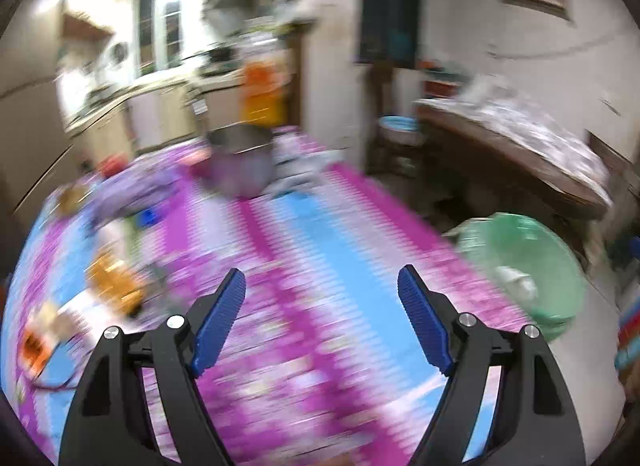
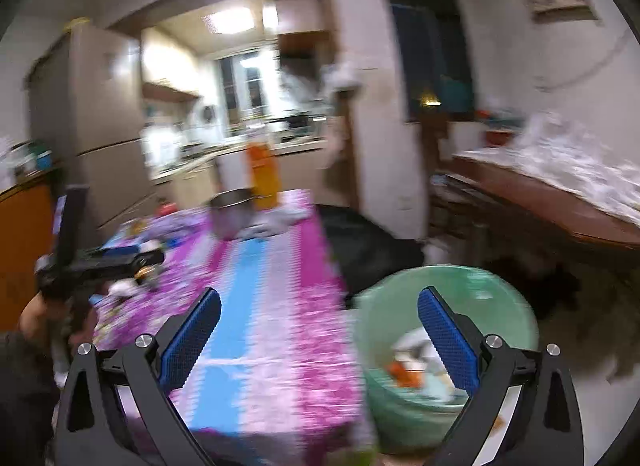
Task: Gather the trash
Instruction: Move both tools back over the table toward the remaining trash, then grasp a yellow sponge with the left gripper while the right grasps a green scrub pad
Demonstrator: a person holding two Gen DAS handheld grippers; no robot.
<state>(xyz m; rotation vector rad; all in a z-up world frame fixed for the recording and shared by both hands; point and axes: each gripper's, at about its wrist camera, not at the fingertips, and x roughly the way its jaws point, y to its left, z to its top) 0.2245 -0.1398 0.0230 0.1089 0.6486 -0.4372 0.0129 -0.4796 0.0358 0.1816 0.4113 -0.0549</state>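
Both views motion-blurred, so detail is limited. Landmark: the table (image 1: 320, 234) with the pink/blue/white striped cloth.

Left end of the table, left wrist view: loose clutter lying on the cloth, including an orange-yellow wrapper (image 1: 114, 286) and a small blue item (image 1: 148, 217). Too smeared to identify further.

Far end of the table: 1 steel pot (image 1: 240, 165) upright on the cloth; its contents can't be read. Just behind it an orange container (image 1: 262, 93), upright.

Left gripper (image 1: 322, 286): jaws apart, nothing between the blue pads (image 1: 218, 322), only cloth below.

Right gripper (image 2: 320, 314): jaws spread wide, nothing clamped. It straddles the table's right edge, so the left pad sits over cloth and the right pad over the bin.

Right of the table, off its edge and lower down: green trash bin (image 2: 452, 294) with a green liner. Inside, in the right wrist view: white crumpled paper or wrappers, 1 orange piece (image 2: 404, 372), and a pale blue-white scrap. The left wrist view shows 1 white piece (image 1: 516, 282) in the same bin.

Far right, well apart from the table: a wooden counter (image 2: 560, 209) covered in white plastic.
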